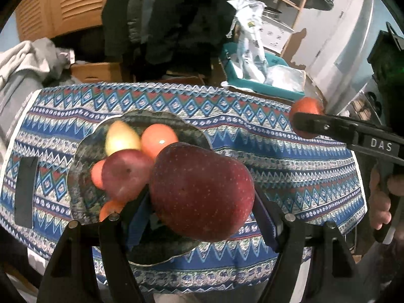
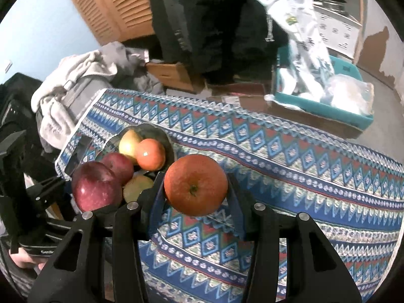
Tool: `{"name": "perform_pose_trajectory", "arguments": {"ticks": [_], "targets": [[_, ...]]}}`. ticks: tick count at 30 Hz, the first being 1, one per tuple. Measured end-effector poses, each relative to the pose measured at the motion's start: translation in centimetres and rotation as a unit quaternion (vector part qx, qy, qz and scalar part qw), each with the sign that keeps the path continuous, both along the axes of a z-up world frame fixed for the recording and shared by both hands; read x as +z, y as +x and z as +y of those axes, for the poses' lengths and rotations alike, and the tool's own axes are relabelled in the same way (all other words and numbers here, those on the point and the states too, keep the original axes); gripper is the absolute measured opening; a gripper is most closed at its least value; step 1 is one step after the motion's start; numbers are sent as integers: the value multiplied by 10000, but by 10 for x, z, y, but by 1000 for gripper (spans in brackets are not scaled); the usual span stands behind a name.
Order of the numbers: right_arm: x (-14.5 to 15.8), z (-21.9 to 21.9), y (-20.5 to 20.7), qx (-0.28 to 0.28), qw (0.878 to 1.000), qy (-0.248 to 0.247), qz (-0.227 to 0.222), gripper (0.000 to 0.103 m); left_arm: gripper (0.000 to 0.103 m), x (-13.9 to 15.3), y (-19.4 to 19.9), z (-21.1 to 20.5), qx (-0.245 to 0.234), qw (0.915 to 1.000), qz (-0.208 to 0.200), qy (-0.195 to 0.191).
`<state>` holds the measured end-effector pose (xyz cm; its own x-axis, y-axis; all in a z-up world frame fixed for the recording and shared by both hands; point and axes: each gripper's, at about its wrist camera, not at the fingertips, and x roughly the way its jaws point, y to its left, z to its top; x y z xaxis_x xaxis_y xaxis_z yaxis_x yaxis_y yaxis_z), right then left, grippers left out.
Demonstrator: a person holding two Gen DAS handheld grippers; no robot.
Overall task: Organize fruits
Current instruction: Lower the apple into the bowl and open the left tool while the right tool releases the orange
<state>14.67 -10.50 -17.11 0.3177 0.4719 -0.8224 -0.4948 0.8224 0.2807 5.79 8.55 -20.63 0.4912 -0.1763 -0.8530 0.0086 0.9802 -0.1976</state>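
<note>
Left wrist view shows the left gripper [image 1: 202, 202] clamped on a large dark red apple [image 1: 202, 192], held just above the near edge of a dark scalloped plate [image 1: 83, 151] that sits on a blue patterned tablecloth [image 1: 277, 156]. On the plate lie a smaller red apple [image 1: 126, 174], a yellow pear-like fruit [image 1: 121, 139] behind it, and an orange-red round fruit [image 1: 159, 139] beside that, all crowded together. Well to the right of the plate, the right gripper [image 1: 306, 123] comes in from the side with its fingers closed around an orange [image 1: 306, 107], raised above the cloth. Right wrist view gives the same orange [image 2: 195, 184] pinched between the two fingers, stem end facing the camera, hanging over the tablecloth [image 2: 303, 176] just right of the plate [image 2: 151, 130]. Beyond the table's far edge, behind the plate, a teal bin [image 2: 328, 108] holds white plastic bags [image 2: 303, 38].
</note>
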Motion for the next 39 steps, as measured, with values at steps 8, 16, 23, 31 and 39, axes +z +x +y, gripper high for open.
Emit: {"name": "perform_pose_trajectory", "arguments": {"ticks": [8, 16, 23, 31, 39], "targets": [[-20, 45, 0, 401, 9990, -99, 192, 46, 77, -24, -16, 26, 309, 9992, 239, -27], [-40, 77, 3, 648, 9967, -160, 459, 46, 77, -49, -20, 39, 488, 9976, 497, -15], [-57, 100, 1, 829, 9946, -308, 543, 46, 77, -62, -17, 42, 540, 9964, 648, -60], [-76, 115, 4, 916, 9926, -452, 658, 46, 77, -68, -15, 36, 448, 9970, 612, 125], [-93, 130, 4, 947, 9907, -694, 683, 47, 77, -68, -12, 40, 514, 9971, 564, 9]]}}
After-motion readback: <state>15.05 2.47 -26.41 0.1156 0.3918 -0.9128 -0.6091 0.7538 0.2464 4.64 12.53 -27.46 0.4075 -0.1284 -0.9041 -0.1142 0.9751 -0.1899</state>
